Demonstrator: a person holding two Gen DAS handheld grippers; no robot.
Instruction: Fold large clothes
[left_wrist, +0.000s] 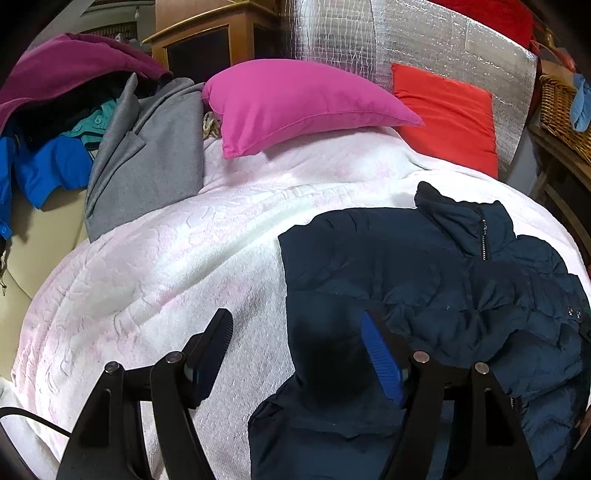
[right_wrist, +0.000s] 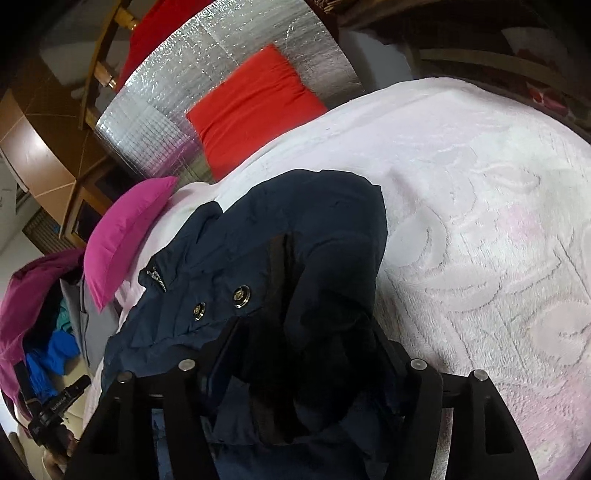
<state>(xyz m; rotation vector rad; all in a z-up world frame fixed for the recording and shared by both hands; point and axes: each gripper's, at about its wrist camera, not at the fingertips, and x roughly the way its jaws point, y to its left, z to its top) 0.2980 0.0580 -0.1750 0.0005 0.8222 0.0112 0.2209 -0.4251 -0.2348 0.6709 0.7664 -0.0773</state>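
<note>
A dark navy puffer jacket (left_wrist: 424, 280) lies on the white-pink blanket (left_wrist: 166, 266), collar toward the pillows, its right side bunched over itself. My left gripper (left_wrist: 297, 332) is open and empty above the jacket's left edge, its blue-padded right finger over the fabric. In the right wrist view the jacket (right_wrist: 280, 236) fills the middle, two brass snaps showing. My right gripper (right_wrist: 303, 354) has a thick dark fold of the jacket between its fingers, which hides the fingertips. The blanket (right_wrist: 480, 206) spreads to the right.
A magenta pillow (left_wrist: 295, 103) and a red pillow (left_wrist: 450, 118) lean against silver insulation foil (left_wrist: 406, 44). A heap of clothes with a grey coat (left_wrist: 147, 158) and blue jacket (left_wrist: 48, 166) sits at left. A wicker basket (left_wrist: 561, 107) is right.
</note>
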